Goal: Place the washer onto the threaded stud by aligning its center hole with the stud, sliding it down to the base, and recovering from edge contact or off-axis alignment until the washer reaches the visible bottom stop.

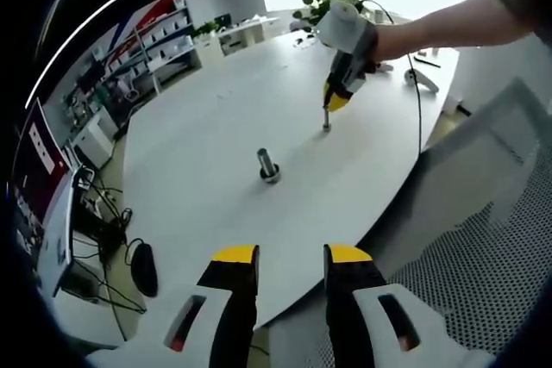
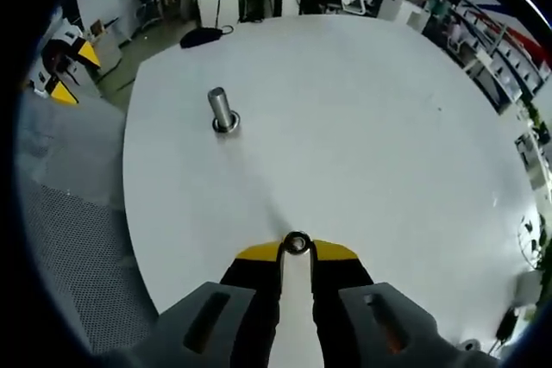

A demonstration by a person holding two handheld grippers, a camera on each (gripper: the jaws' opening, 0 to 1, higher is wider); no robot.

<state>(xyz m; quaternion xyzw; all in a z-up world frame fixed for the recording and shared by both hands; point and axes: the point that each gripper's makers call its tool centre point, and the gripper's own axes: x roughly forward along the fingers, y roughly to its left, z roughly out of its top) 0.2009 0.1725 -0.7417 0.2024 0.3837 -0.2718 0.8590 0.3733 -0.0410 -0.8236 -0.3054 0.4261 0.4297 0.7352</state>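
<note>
1. Two grippers were at work over a white oval table (image 2: 371,127). The threaded stud (image 2: 221,109) stood upright on it, well apart from both grippers, with a metal ring seated around its base. In the left gripper view the stud (image 1: 266,164) rose near the middle of the tabletop (image 1: 198,152).
2. The right gripper (image 2: 297,245) had its yellow-tipped jaws drawn nearly together, pinching the washer (image 2: 297,243) between the tips. The washer's centre hole was visible, and it sat low over the table surface, not over the stud.
3. In the left gripper view, the right gripper (image 1: 331,108) pointed down at the table beyond the stud, held by a person's hand (image 1: 362,36). A small metal piece (image 1: 327,120) hung at its tips, touching or almost touching the tabletop; which could not be told.
4. The left gripper (image 1: 291,256) hovered near the table's edge, its jaws parted with a clear gap and nothing between them.
5. A perforated grey surface (image 1: 483,265) lay beside the table, and shelving (image 1: 147,40) stood beyond it.
</note>
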